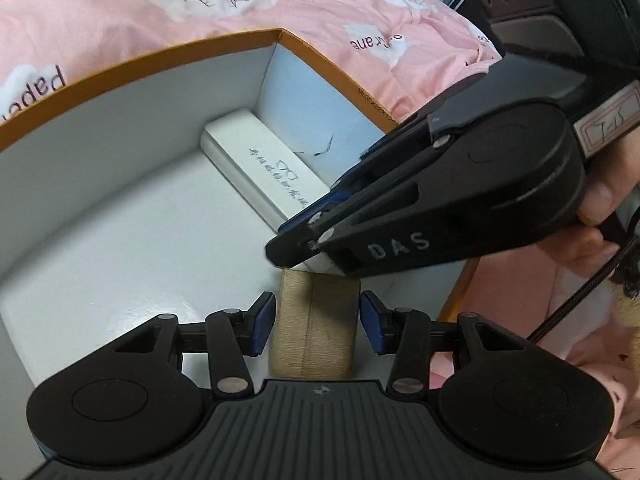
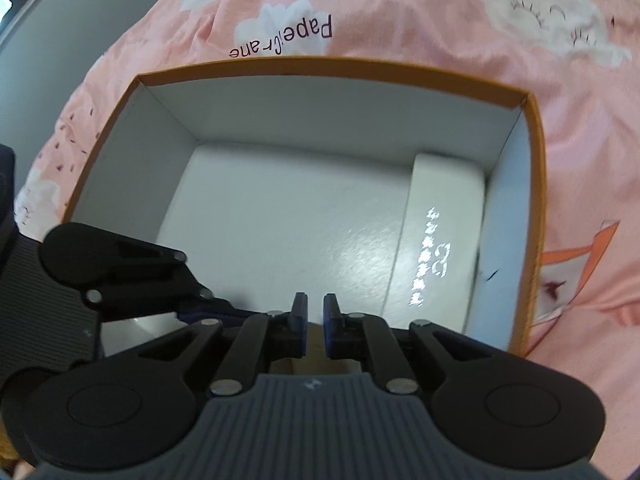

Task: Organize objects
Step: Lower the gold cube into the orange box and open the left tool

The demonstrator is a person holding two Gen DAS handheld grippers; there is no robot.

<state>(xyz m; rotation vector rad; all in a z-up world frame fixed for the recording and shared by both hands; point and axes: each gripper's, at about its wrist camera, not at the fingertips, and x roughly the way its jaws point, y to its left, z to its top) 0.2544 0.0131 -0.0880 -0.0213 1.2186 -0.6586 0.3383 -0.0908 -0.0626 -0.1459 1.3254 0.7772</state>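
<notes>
orange-rimmed box [image 2: 534, 184] on the pink bedsheet [image 2: 400, 12], task partly done. a white case [image 2: 440, 220] already lies along the box's right wall, at the right of the right wrist view. a tan wooden block [image 1: 314, 328] stands inside the box, at lower centre of the left wrist view, between the pads of the left tongs [image 1: 318, 322]; these stand apart from its sides, so the block looks released or not yet gripped. the right tongs [image 2: 315, 312] are nearly closed and hold nothing. other objects left to sort cannot be seen.
</notes>
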